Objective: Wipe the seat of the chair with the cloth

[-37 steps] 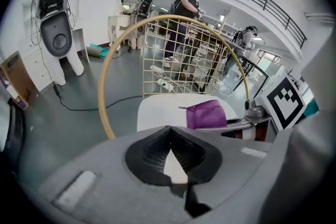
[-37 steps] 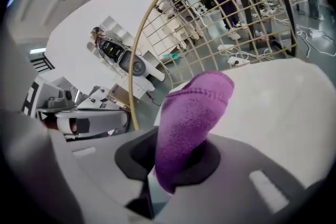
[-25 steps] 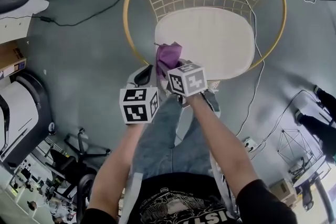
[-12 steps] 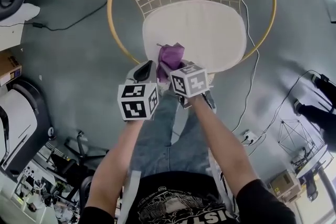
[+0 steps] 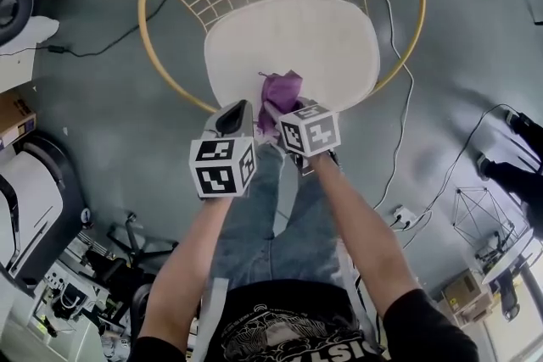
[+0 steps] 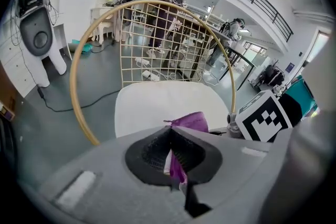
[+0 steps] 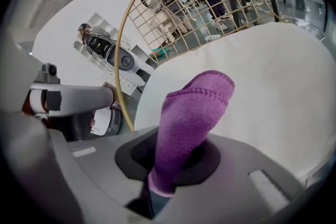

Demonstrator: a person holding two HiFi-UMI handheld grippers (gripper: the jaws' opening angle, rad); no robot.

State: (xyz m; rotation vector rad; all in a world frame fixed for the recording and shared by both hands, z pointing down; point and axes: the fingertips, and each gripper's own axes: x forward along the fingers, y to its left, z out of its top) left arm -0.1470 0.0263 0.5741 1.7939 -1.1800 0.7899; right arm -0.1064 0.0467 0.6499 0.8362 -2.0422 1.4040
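Purple cloth point(image 5: 278, 93) is bunching over the seat's point(image 5: 293, 47) front edge, left tongs point(image 6: 170, 136) and right tongs point(image 7: 173, 139) both clamping it tight; so wadded, it's risking skimming without wiping.

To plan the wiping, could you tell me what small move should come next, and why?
Probably lower the left gripper and right gripper together until the cloth meets the seat: both are shut on the bunched cloth, which seems held just over the seat's front edge.

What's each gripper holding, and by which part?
Both hold the purple cloth: the right gripper clamps one bunched end, the left gripper pinches a thin edge of it.
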